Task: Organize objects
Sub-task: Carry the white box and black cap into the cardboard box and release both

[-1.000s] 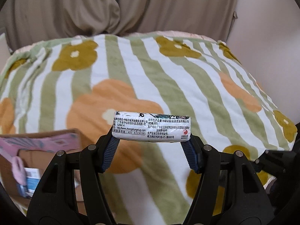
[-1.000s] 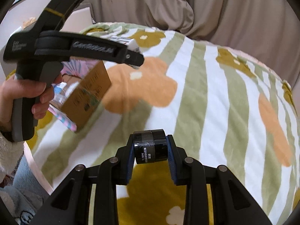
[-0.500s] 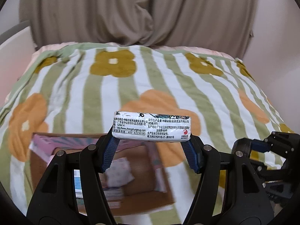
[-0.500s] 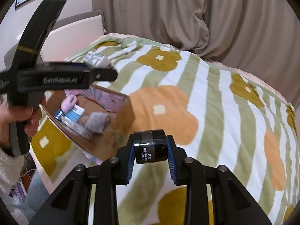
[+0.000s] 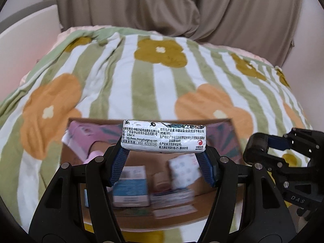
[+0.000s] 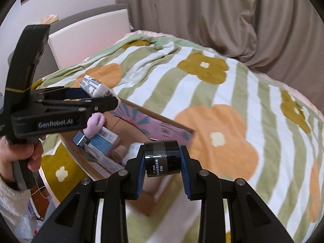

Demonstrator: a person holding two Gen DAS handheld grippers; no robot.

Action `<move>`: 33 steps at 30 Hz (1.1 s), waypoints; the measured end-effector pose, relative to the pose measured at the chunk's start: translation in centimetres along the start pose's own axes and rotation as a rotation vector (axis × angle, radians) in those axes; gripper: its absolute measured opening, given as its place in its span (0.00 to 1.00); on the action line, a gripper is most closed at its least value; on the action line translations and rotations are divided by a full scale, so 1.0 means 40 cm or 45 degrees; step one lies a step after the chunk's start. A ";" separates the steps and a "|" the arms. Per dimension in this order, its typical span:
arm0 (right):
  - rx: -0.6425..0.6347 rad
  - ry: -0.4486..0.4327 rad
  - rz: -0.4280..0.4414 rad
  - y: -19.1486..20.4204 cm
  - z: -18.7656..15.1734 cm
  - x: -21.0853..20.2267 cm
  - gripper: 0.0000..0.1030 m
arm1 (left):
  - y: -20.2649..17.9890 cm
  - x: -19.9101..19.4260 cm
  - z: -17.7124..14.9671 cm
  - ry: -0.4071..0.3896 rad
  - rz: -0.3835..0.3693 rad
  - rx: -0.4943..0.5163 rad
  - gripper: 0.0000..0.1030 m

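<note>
Both of your hands have swung across the bed since a second ago, so the cardboard box [image 5: 235, 139] that sat off at the left edge now lies straight below your left gripper [image 5: 163, 151]. Your left gripper's jaws are clamped on the ends of a white tissue pack [image 5: 164, 138], held crosswise with its printed side toward the camera, above the open box. Your right gripper [image 6: 163, 159] has its jaws pressed on a black roll of tape [image 6: 163, 158], held over the near right corner of the box.

That box rests on the striped flower blanket [image 5: 125, 85] covering the bed. Inside it you can see a blue and white carton [image 6: 103, 141], a pink soft thing [image 6: 95, 123], a pink printed sheet [image 6: 154, 127] along the far wall, and some blurred packets.

From the right wrist view, your left hand [image 6: 22, 154] grips the handle of the left gripper at the left edge, a fuzzy white sleeve [image 6: 12, 196] below it. Behind the bed hangs a brown curtain [image 5: 182, 10], and a white headboard [image 6: 87, 34] stands to the left.
</note>
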State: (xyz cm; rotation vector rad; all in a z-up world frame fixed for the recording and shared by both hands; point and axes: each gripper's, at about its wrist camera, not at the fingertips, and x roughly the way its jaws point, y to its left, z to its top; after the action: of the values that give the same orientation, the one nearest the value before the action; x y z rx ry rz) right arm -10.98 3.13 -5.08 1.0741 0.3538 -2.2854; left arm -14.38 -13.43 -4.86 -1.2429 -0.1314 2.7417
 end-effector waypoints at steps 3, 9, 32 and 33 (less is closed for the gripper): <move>-0.005 0.026 0.027 0.025 0.015 0.060 0.28 | 0.045 0.036 -0.023 0.035 0.014 -0.006 0.59; -0.020 0.088 0.044 0.056 0.025 0.175 0.28 | 0.120 0.112 -0.076 0.101 0.022 -0.038 0.59; 0.076 0.178 0.096 0.054 0.062 0.293 0.28 | 0.111 0.153 -0.102 0.136 -0.006 0.101 0.85; 0.088 0.180 0.092 0.052 0.063 0.292 0.30 | 0.107 0.149 -0.105 0.138 0.009 0.120 0.99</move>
State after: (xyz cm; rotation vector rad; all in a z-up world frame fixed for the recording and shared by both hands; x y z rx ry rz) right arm -17.14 -4.28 -12.43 1.2665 0.2889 -2.1783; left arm -15.46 -16.64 -12.61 -1.3645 0.0132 2.6449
